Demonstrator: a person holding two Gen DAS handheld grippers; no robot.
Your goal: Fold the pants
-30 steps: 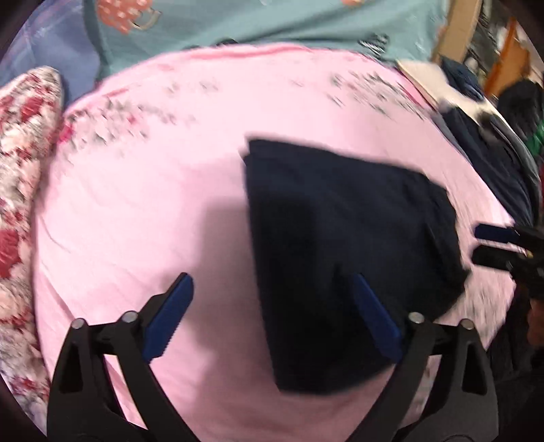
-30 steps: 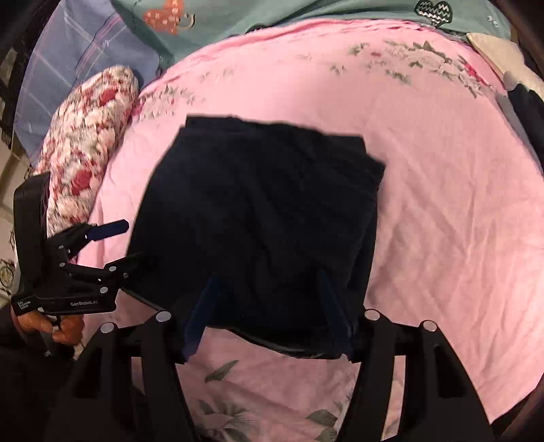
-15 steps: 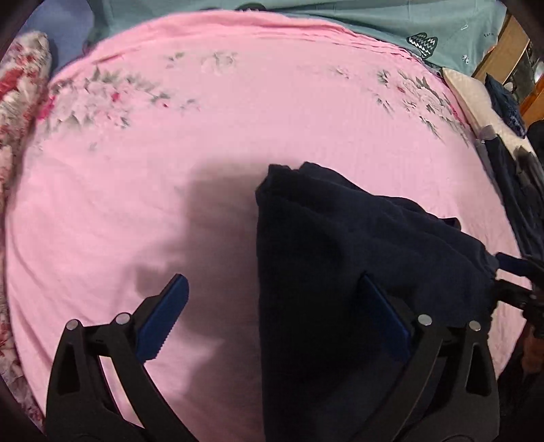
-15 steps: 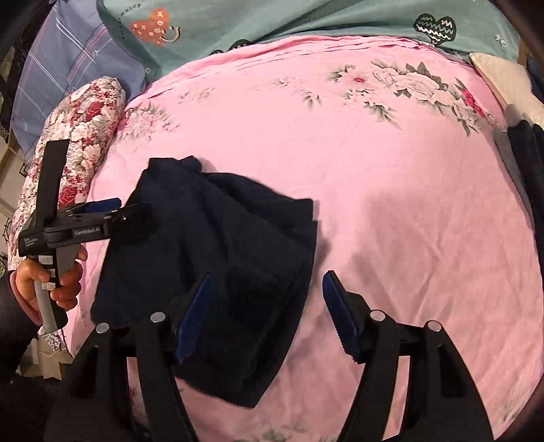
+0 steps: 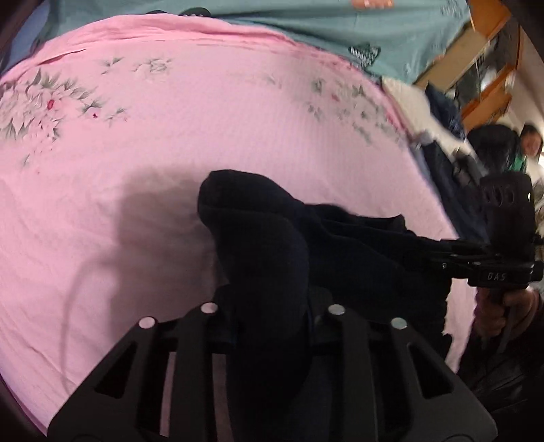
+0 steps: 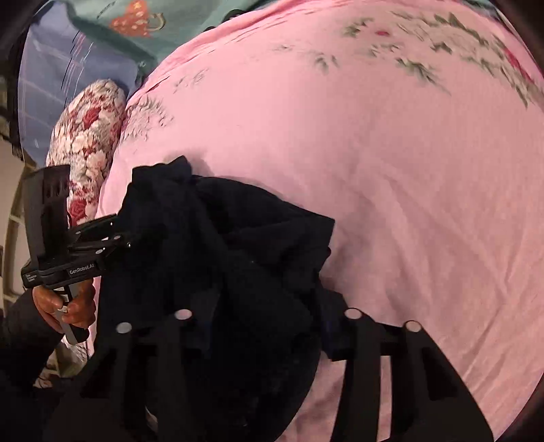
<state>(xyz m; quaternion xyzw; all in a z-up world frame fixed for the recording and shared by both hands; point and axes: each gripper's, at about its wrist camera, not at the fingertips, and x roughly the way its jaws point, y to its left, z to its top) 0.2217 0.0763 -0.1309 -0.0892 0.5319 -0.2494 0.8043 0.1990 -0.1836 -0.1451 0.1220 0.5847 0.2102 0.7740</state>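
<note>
The dark navy pants (image 5: 265, 244) lie bunched on the pink sheet (image 5: 170, 136). My left gripper (image 5: 272, 323) has its jaws closing on a thick fold of them, and the cloth bulges up between the fingers and hides the pads. In the right wrist view the pants (image 6: 221, 244) fill the gap of my right gripper (image 6: 265, 326), whose jaws are also closing on the cloth. Each view shows the other gripper pinching an edge of the pants: the right gripper (image 5: 431, 248) at the right, the left gripper (image 6: 125, 238) at the left.
A floral pillow (image 6: 88, 136) lies at the bed's left side. A teal blanket (image 5: 306, 27) runs along the far edge. Dark clothes (image 5: 442, 163) are piled at the right edge, with wooden furniture (image 5: 482, 44) and a person (image 5: 496, 142) beyond.
Both grippers came down onto the pants and closed on the cloth. The pants, lying flat a second ago, are now gathered into a bunch between them.
</note>
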